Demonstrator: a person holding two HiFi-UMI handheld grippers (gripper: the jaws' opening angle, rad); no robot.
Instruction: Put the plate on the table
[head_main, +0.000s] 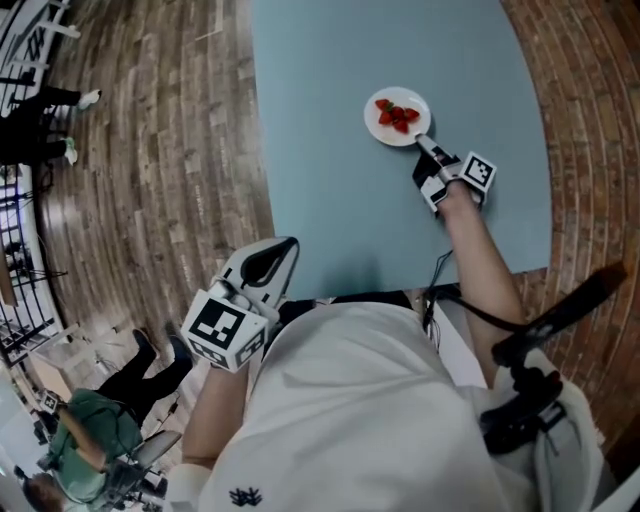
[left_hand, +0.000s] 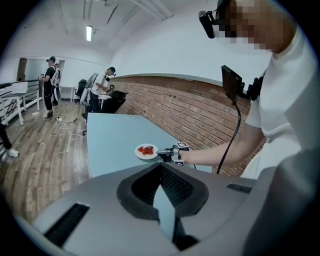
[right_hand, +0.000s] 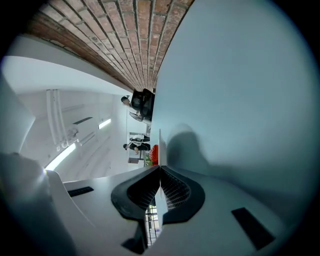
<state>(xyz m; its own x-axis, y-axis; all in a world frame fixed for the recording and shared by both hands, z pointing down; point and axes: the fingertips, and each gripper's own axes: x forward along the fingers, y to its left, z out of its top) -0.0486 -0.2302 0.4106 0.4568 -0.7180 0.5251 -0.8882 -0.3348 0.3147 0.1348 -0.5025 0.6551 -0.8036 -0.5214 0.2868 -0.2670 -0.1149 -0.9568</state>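
Right claw (head_main: 428, 148) pinches the plate (head_main: 377, 129) rim, holding it level (strawberries (head_main: 398, 116) aboard) at the counter (head_main: 340, 200); left claw (head_main: 280, 255), pressed together empty, waits aside

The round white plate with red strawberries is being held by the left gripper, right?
No. The right gripper pinches the rim of the round white plate with red strawberries, as the head view shows. The left gripper is shut on nothing.

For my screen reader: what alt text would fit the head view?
The right gripper grips the rim of a white plate of strawberries at a pale blue table. The left gripper, jaws together, is held near the person's waist.
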